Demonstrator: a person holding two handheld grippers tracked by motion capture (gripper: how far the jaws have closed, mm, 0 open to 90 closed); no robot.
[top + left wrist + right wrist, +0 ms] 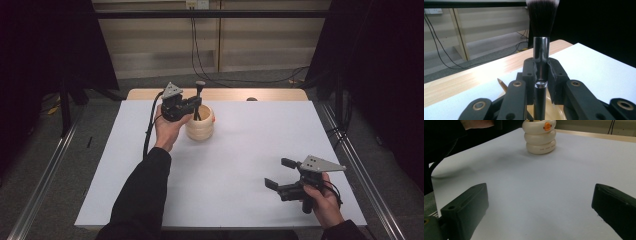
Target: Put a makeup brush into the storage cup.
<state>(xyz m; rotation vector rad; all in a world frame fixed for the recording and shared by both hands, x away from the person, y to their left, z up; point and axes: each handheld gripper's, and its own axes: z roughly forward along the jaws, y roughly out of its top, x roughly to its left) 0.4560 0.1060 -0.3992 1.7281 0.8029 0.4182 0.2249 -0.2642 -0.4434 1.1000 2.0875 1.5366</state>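
Note:
My left gripper (194, 104) is shut on a makeup brush (199, 92) and holds it upright over a cream ribbed holder (200, 130) at the back left of the white mat. Seen from the left gripper view, the brush (540, 50) has a black handle, a chrome ferrule and dark bristles with pale tips, and its lower end sits inside the holder (554, 112). A pencil tip (502, 84) also sticks out of the holder. My right gripper (278, 173) rests open near the mat's front right, nothing between its jaws. The holder (540, 138) has an orange beak-like mark.
A white mat (235, 165) covers most of the wooden table (220, 94). Cables (200, 55) hang down the back wall. Black curtains flank both sides. A small dark object (251, 99) lies at the mat's far edge.

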